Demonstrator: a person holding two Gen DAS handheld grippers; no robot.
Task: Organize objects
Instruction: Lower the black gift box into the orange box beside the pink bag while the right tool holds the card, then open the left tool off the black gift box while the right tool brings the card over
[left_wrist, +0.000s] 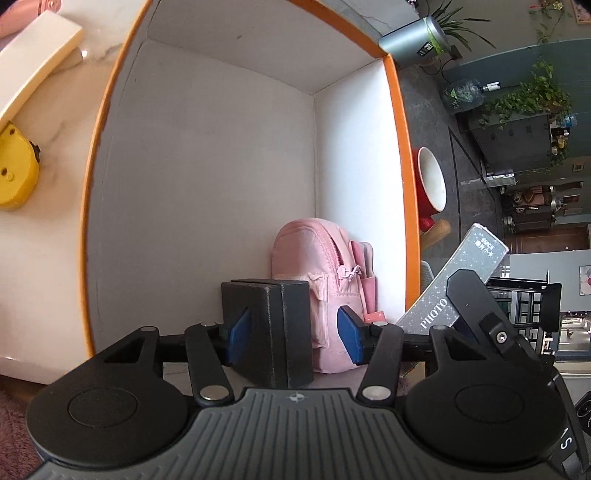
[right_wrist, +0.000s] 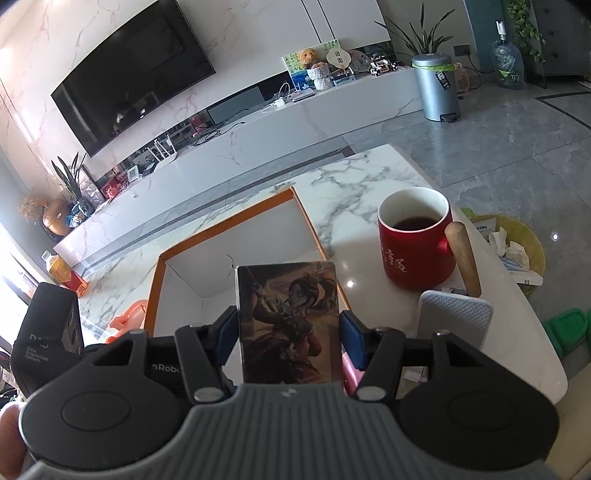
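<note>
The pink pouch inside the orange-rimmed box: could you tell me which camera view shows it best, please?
The left wrist view: the pink pouch stands upright in the corner of the box, partly behind a black block. The right wrist view shows only a pink sliver beside the card pack.

Bright daylight, seemingly from the left; glare on marble, fisheye-bent edges, sharp focus.

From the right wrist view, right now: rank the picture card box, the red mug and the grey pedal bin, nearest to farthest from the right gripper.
1. Picture card box: between the right gripper's fingers.
2. Red mug: on the marble table, ahead to the right.
3. Grey pedal bin: on the floor, far right, by the TV unit.
</note>
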